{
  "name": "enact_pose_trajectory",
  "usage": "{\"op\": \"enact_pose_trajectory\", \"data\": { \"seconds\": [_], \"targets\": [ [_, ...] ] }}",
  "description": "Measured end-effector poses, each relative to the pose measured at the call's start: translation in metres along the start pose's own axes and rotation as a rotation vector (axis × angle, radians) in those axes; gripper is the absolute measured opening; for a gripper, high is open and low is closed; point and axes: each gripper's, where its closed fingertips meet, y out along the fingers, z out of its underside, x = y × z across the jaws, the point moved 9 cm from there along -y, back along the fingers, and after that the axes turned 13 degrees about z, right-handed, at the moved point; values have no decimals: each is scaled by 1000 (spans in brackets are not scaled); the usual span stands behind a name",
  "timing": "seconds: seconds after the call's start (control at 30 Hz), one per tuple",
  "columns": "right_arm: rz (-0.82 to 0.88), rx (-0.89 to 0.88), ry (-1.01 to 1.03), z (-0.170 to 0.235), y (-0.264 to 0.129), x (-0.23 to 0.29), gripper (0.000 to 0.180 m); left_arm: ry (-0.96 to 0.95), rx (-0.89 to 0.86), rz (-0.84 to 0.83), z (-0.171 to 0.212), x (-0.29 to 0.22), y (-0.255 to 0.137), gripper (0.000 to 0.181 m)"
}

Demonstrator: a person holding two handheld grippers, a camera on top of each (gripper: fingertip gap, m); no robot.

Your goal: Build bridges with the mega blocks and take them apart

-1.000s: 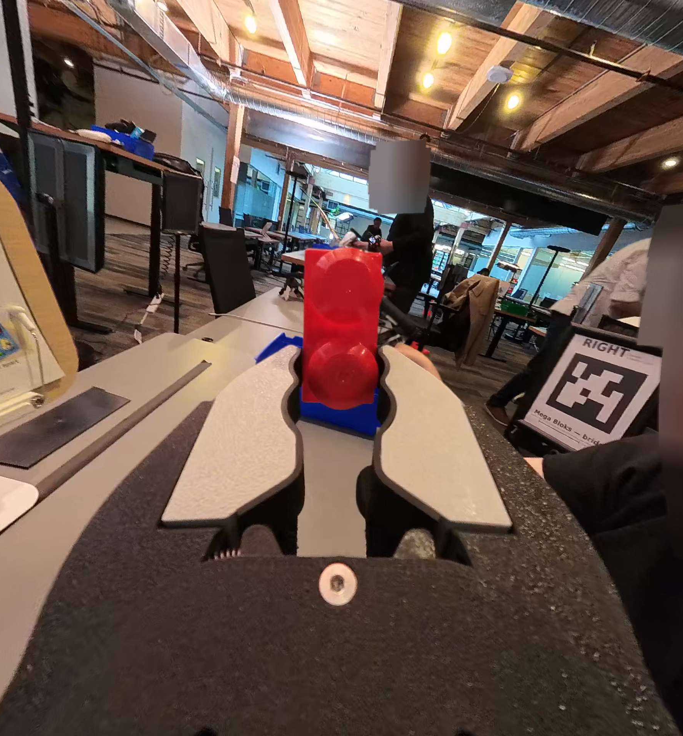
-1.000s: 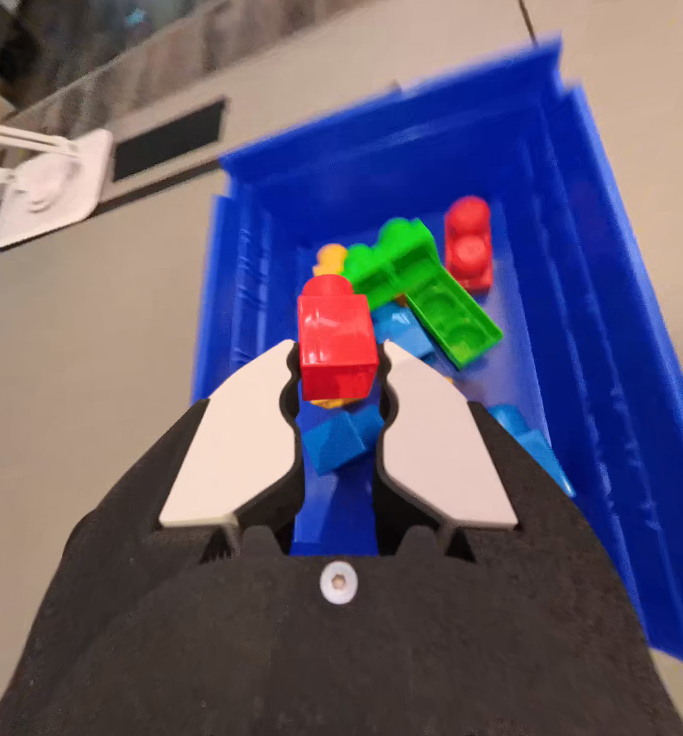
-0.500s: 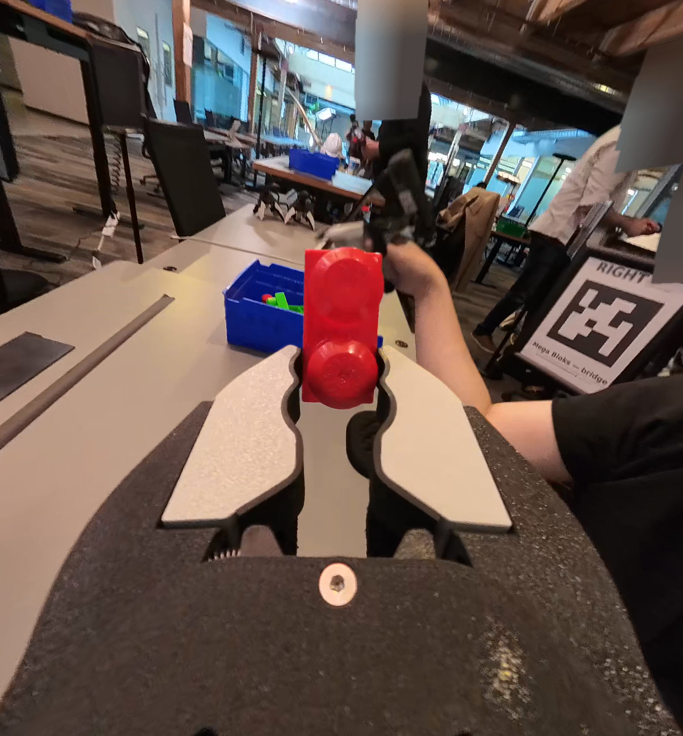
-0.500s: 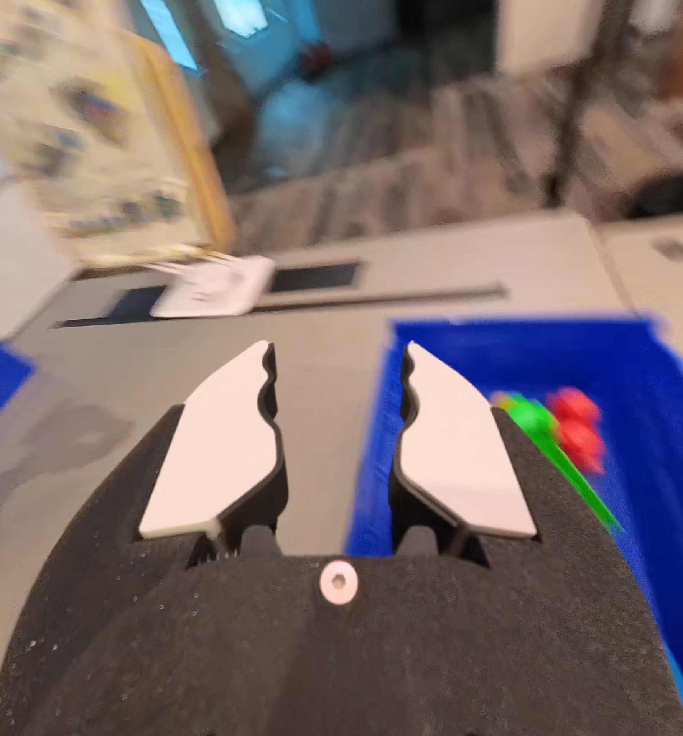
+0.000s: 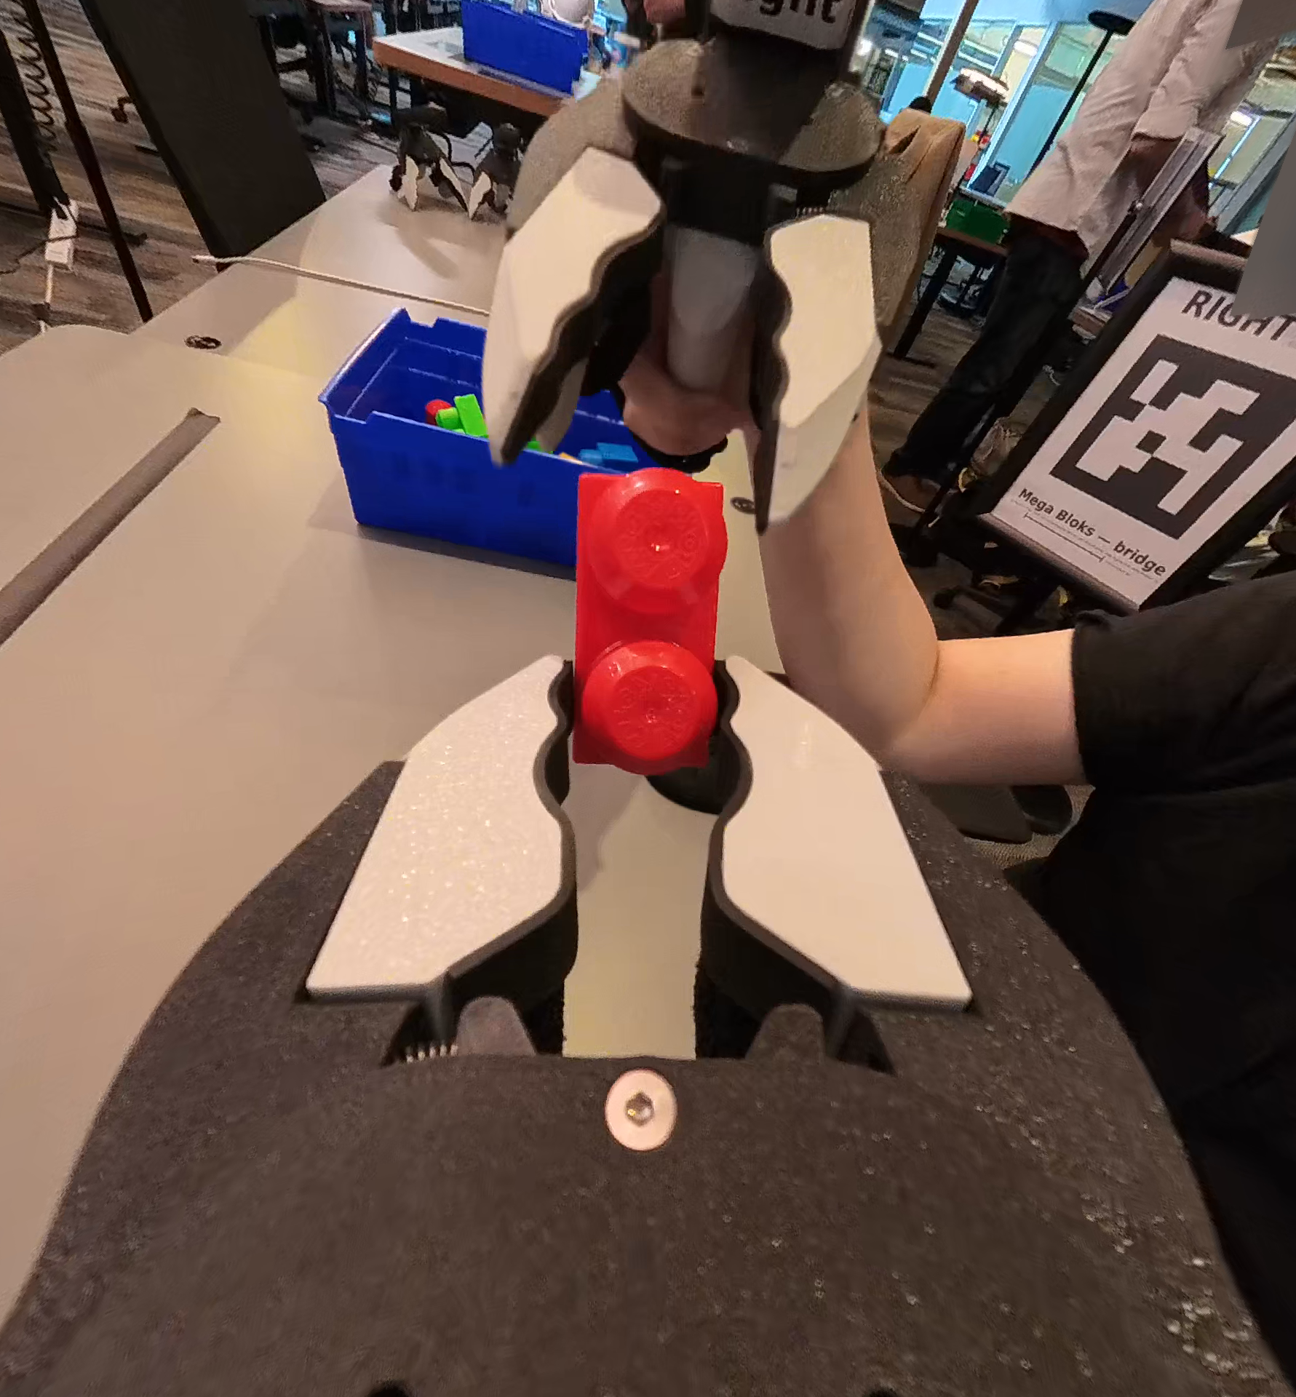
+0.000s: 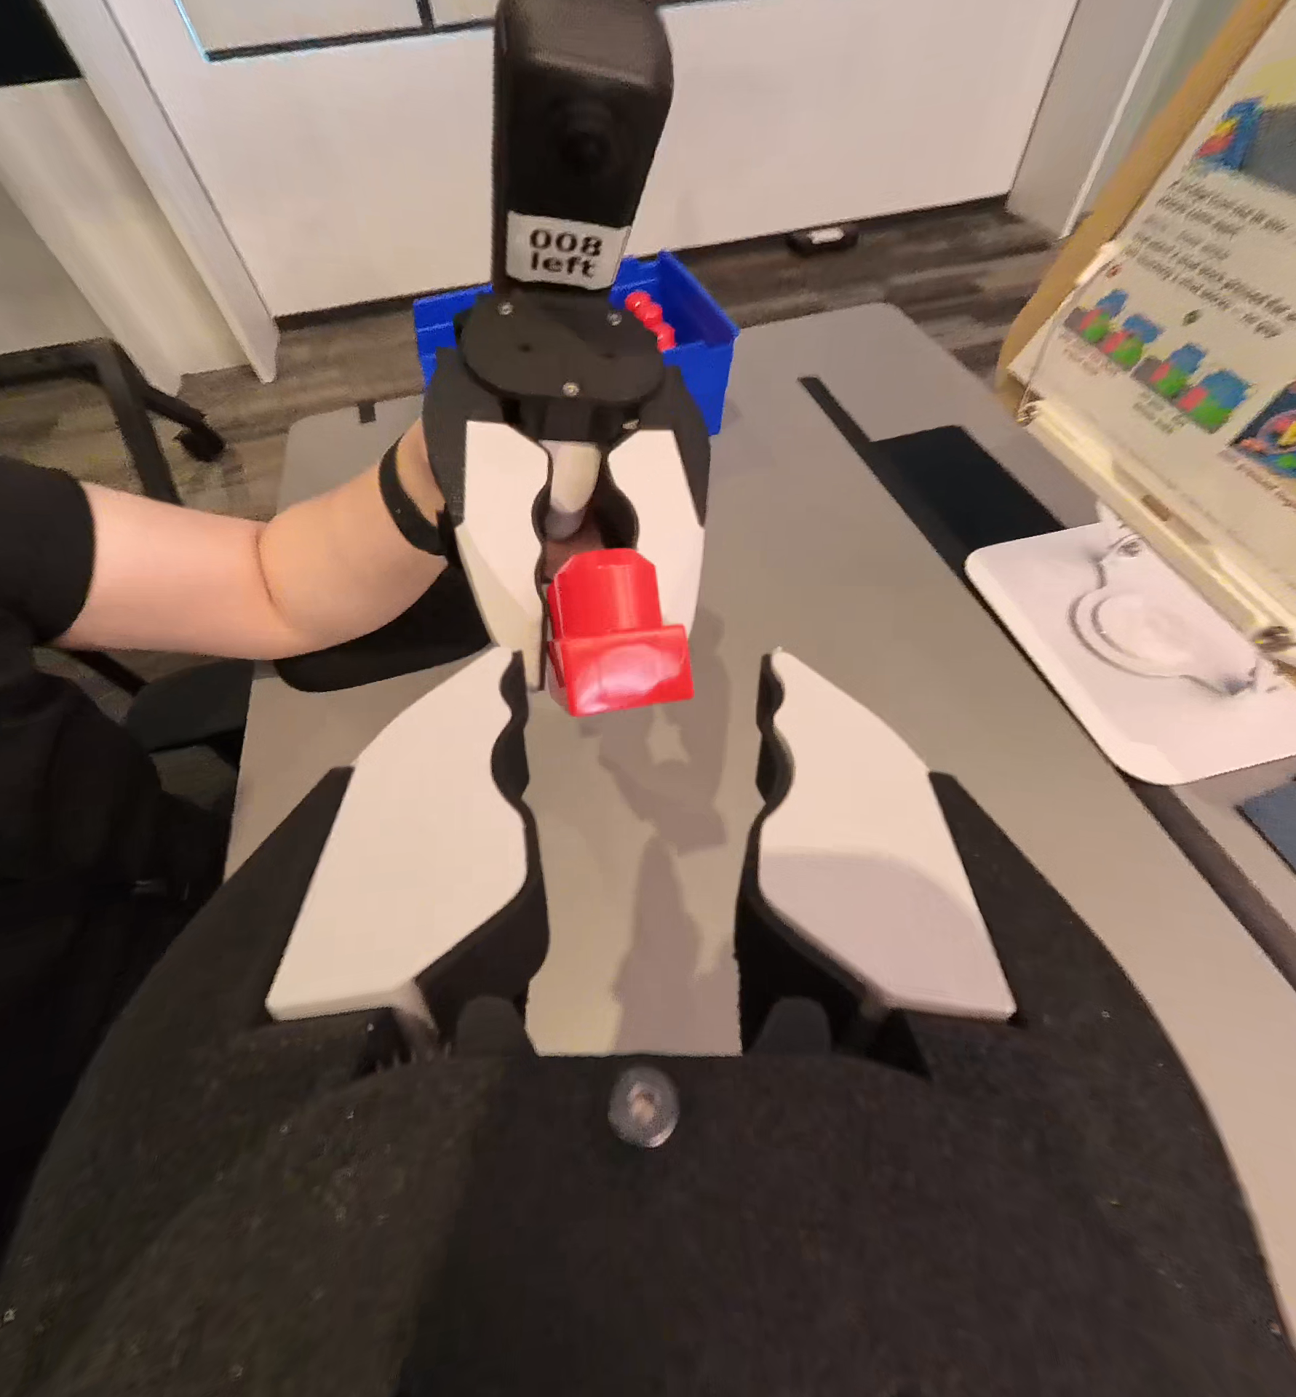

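The grey worktop [image 5: 176, 680] carries a blue bin [image 5: 433, 469] at its far side, holding loose green, red and blue blocks; in the right wrist view a second blue bin [image 6: 697, 340] with red pieces stands at the opposite end, behind the left device. A stand-up sign with a black-and-white marker [image 5: 1189, 431] stands off the worktop edge to the right, and an illustrated instruction board [image 6: 1196, 363] leans at the other side above a white tray [image 6: 1159, 680]. The left tongs [image 5: 644, 707] are closed on a red two-stud mega block [image 5: 648, 620], gripping its near end at the nearer stud, with the far stud projecting forward, held clear above the worktop. The right tongs [image 5: 629, 484] face them from opposite, fingers spread wide and holding nothing, tips just beside the block's far end without visible contact. In the right wrist view the same block [image 6: 614, 650] sits between the left fingers, just ahead of the open right tongs [image 6: 641, 673].
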Motion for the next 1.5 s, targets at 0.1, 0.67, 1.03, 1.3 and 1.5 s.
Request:
{"op": "enact_pose_trajectory", "data": {
  "seconds": [0.1,0.67,1.03,1.3,1.5],
  "targets": [
    [-30,66,-14,4,14,2,56,-1,19,10,2,0,3,34],
    [1040,262,590,169,-202,-113,37,24,-60,-49,-9,-8,-36,40],
    [1085,196,1009,249,-230,-126,37,4,-70,-46,-8,-6,-41,39],
    [1146,150,1060,255,-240,-125,47,11,-68,-52,-9,-8,-43,39],
    [1172,-25,828,196,-253,-105,50,22,-97,-76,-13,-12,-52,39]
  ]
}}
